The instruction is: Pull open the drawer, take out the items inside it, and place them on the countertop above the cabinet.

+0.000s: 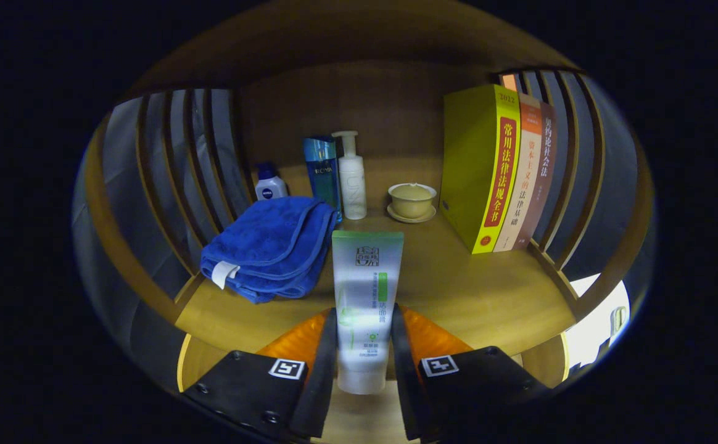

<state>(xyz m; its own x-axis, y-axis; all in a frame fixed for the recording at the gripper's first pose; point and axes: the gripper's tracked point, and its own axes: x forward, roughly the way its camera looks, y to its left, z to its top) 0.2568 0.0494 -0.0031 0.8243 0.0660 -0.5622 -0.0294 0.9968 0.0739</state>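
Observation:
My gripper (364, 345) is shut on a white and green tube (365, 296), which stands upright between the two fingers with its flat end up. The tube hangs just above the front part of the wooden countertop (458, 290). Beyond the fingers to the left lies a folded blue towel (269, 246) on the same surface.
At the back stand a small white bottle (270, 185), a blue bottle (322, 169) and a white pump bottle (351, 179). A lidded cup on a saucer (412, 201) sits beside three upright books (498, 169). Slatted wooden sides (174, 172) close the shelf left and right.

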